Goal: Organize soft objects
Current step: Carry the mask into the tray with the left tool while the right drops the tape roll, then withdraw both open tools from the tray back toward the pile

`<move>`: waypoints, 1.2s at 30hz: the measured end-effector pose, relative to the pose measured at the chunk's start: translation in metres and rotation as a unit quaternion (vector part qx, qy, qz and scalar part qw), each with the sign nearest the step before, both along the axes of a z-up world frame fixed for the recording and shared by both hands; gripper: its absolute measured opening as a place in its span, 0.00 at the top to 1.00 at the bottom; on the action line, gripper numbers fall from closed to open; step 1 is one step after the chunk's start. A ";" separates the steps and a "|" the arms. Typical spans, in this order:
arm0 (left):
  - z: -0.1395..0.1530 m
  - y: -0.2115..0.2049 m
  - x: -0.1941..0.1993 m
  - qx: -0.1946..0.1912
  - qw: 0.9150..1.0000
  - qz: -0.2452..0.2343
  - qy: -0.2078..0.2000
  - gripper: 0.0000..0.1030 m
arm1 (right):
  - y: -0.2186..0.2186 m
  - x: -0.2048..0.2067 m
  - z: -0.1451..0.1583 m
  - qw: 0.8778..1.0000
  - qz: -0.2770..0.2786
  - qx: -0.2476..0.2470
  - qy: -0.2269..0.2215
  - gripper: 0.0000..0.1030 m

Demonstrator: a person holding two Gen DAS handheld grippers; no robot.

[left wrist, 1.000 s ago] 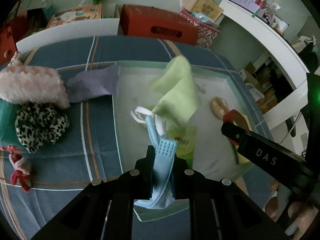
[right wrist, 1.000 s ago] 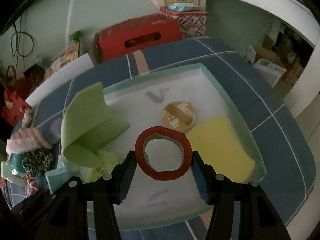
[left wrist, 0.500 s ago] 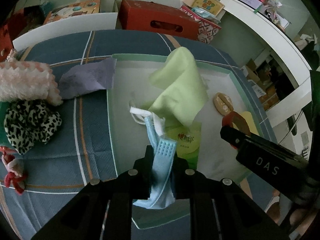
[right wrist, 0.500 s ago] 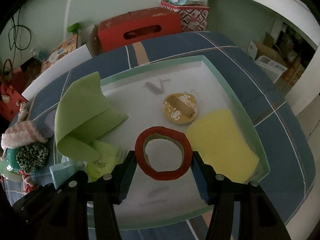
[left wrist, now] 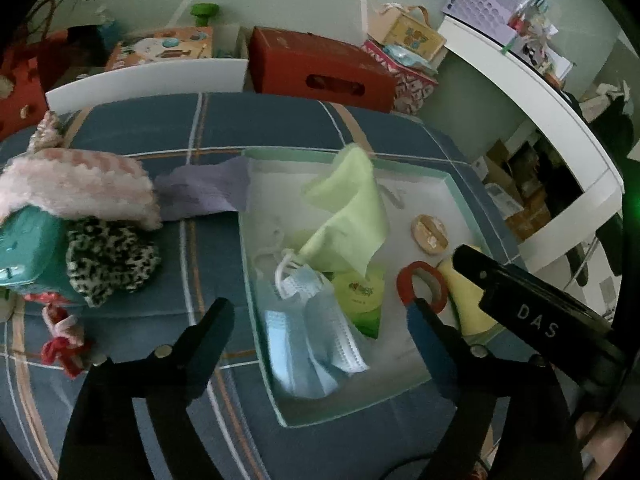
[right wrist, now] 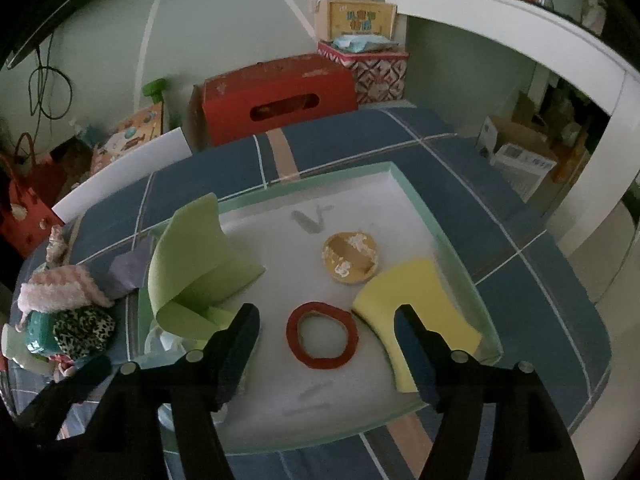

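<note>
Shallow white tray (left wrist: 460, 184) with a pale green rim sits on the plaid blue cloth of the worktop (left wrist: 280, 132), ahead of both pairs of jaws. Contents: blue pleated face mask (left wrist: 308, 320) with white ear loops, lying crumpled between the left gripper (left wrist: 320, 320) fingers but untouched; those jaws are opening, nothing pressed. Just beyond the mask, a light green cloth (left wrist: 348, 216) stands folded in a stiff curl over a small green packet (left wrist: 360, 292). Right gripper (right wrist: 326, 316) jaws also opening; the red ring (right wrist: 322, 340), flat, irregular, soft-looking, lies on the tray floor between the fingers, clear of both. Beside the right finger, a yellow foam sponge (right wrist: 416, 292), rectangular, partly hidden. Further ahead, a round tan disc (right wrist: 351, 255) with white flecks. Outside the tray, to the left of the left jaws: pink fluffy fabric (left wrist: 76, 184), leopard-print scrunchie (left wrist: 112, 256), lilac cloth (left wrist: 204, 192) touching the tray rim, and a teal item (left wrist: 24, 248).
</note>
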State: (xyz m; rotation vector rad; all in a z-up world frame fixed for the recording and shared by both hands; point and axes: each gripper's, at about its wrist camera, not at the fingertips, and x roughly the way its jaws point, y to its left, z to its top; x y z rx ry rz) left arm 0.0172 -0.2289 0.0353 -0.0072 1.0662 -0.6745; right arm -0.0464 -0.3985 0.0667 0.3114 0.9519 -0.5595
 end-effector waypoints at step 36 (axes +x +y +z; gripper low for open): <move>0.021 0.217 0.049 0.031 0.956 0.290 -0.005 0.07 | 0.122 0.041 0.006 0.987 0.158 -0.023 -0.016 0.21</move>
